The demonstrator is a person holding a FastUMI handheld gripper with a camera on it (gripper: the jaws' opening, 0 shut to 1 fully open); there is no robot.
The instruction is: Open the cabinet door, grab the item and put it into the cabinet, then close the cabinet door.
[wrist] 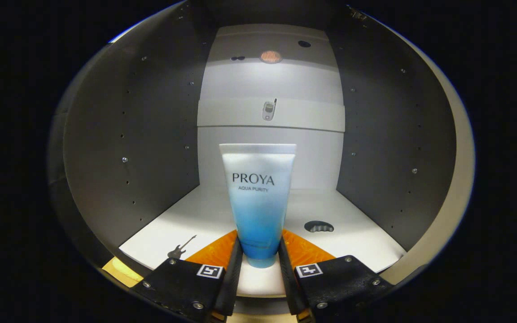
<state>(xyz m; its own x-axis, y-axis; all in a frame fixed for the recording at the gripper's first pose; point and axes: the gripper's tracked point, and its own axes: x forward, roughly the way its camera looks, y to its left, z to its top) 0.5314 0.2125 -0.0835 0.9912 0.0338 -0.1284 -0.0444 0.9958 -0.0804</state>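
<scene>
The tube [258, 202] is held upright between the fingers of the gripper [259, 253], both pressed on its cap end, just inside the open cabinet [128, 148]. It is best lowered squarely onto the shelf floor [204, 215] (contact unclear) before release.

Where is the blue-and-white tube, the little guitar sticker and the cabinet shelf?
Blue-and-white plastic tube [258, 197]: gripper view, its printed front.
Small black guitar sticker [181, 248]: gripper view, its body.
White cabinet shelf [357, 233]: gripper view, bare surface right of tube.
</scene>
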